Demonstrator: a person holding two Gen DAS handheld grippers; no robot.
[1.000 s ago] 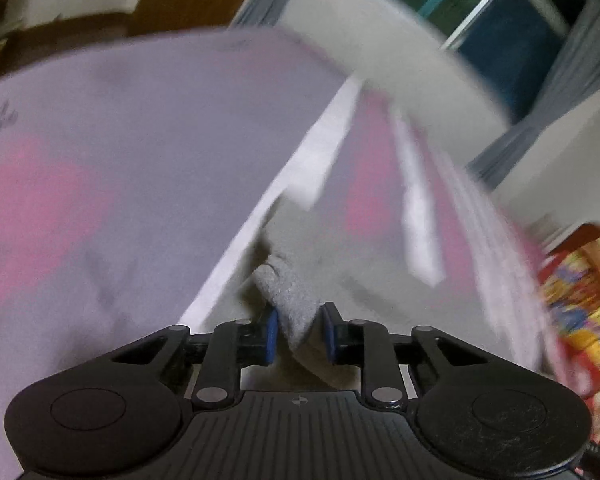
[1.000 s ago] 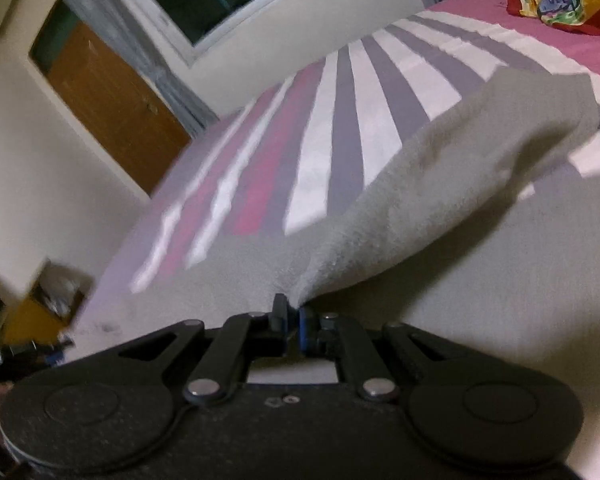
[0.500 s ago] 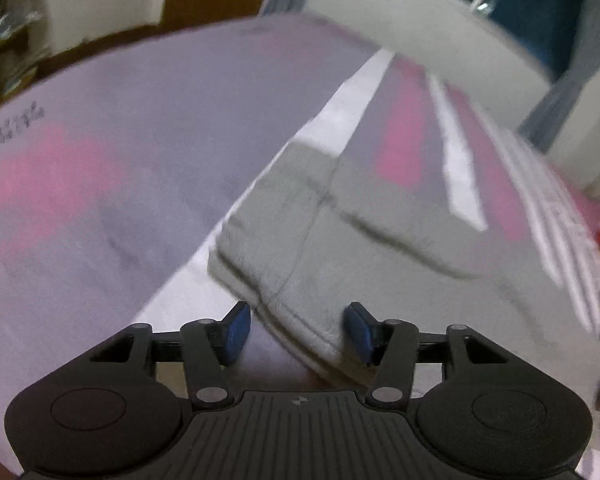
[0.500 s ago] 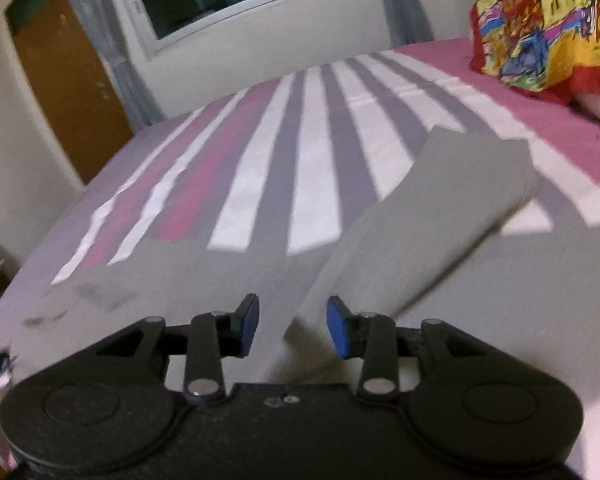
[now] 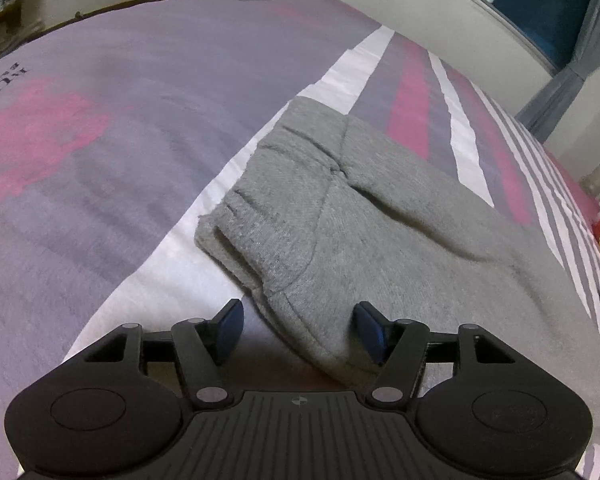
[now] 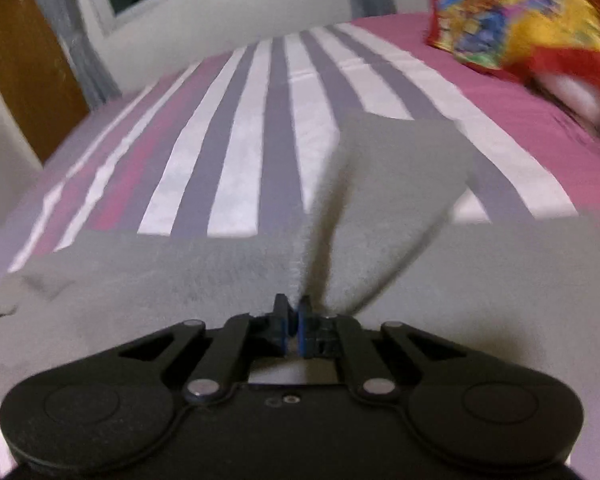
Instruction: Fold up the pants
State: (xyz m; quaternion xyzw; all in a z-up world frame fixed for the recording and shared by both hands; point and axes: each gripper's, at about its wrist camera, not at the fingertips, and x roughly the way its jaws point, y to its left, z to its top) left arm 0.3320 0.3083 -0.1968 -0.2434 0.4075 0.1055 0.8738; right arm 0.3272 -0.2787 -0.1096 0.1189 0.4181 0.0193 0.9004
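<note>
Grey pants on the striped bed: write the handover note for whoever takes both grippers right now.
Left gripper: open, jaws just widened, astride the waistband edge of the grey pants, pads not pressing.
Right gripper: just shut, pinching a raised ridge of fabric by the pant leg.
Pants lie on the striped bedspread, colourful pillow beyond.
Done: one leg appears folded over.
Left: the remaining folds, then flattening.

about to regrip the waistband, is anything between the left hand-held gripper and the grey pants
Nothing visible. The left hand-held gripper is open with the grey pants waistband edge lying right between its pads, flat on the striped bedsheet.
</note>
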